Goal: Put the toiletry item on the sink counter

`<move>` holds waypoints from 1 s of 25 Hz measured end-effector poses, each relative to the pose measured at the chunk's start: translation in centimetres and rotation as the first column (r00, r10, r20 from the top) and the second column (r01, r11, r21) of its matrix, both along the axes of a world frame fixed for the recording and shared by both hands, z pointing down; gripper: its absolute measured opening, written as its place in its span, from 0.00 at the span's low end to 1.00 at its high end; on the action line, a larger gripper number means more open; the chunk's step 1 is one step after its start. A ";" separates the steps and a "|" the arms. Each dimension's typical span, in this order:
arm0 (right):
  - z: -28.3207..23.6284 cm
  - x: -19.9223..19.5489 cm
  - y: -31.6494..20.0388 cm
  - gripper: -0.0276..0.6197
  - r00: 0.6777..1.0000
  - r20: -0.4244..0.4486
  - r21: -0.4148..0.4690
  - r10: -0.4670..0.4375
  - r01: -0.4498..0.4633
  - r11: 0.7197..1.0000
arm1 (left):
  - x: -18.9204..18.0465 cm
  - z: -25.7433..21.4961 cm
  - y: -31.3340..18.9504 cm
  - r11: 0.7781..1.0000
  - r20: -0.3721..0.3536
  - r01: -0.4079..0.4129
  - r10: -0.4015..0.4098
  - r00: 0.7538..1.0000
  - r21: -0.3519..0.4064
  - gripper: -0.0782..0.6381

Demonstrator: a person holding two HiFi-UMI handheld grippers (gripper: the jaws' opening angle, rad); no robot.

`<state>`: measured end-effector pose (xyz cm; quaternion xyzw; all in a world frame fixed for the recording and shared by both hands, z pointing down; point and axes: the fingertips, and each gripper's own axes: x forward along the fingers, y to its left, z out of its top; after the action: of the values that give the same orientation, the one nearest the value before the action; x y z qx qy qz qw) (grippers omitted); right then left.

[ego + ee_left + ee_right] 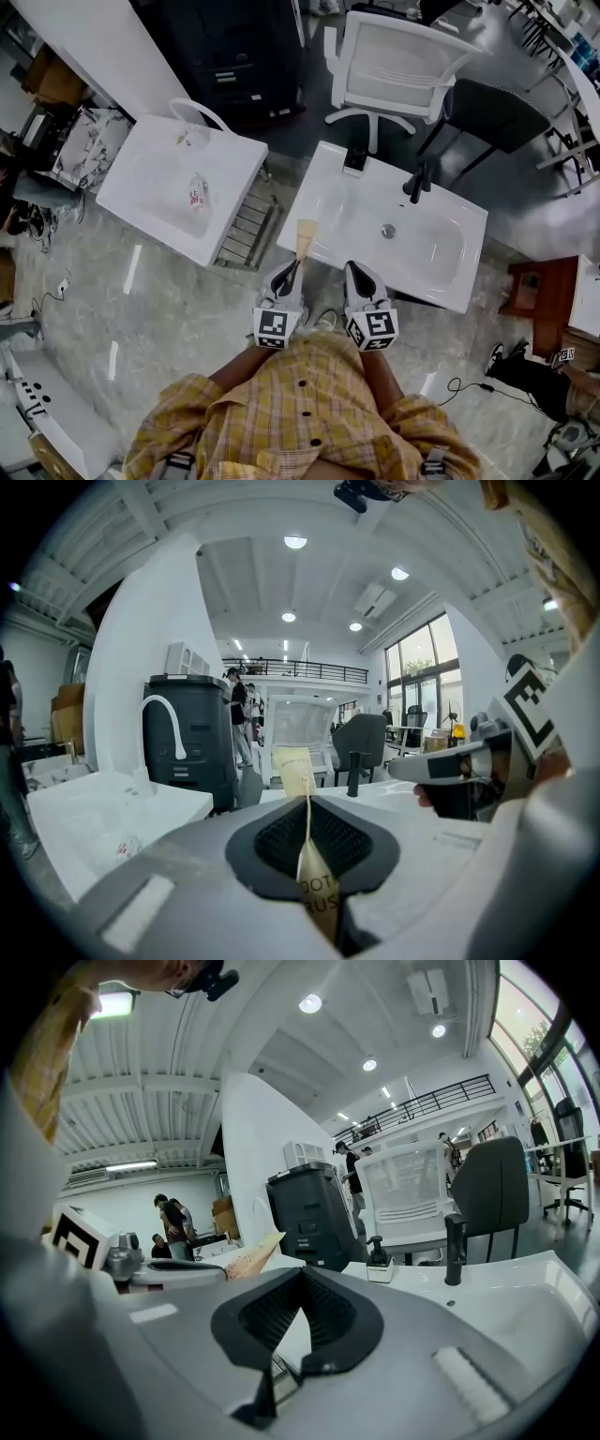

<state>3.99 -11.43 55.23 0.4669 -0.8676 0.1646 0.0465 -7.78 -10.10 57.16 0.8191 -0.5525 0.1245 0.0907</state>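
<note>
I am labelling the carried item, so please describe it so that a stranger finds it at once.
Look at the right sink with the black tap. At its front left corner the left gripper pinches a flat packet sticking out over the rim. It is the only tan thing there.
</note>
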 end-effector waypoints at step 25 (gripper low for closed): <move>2.3 -0.7 -3.7 0.04 0.999 -0.025 -0.075 0.042 -0.044 0.996 | -1.8 3.0 -7.2 0.996 0.011 0.001 0.000 1.000 -0.085 0.12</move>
<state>3.27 -15.17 57.56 0.4853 -0.8499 0.1928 0.0706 -9.57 -17.34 60.12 0.8136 -0.5476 0.1524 0.1225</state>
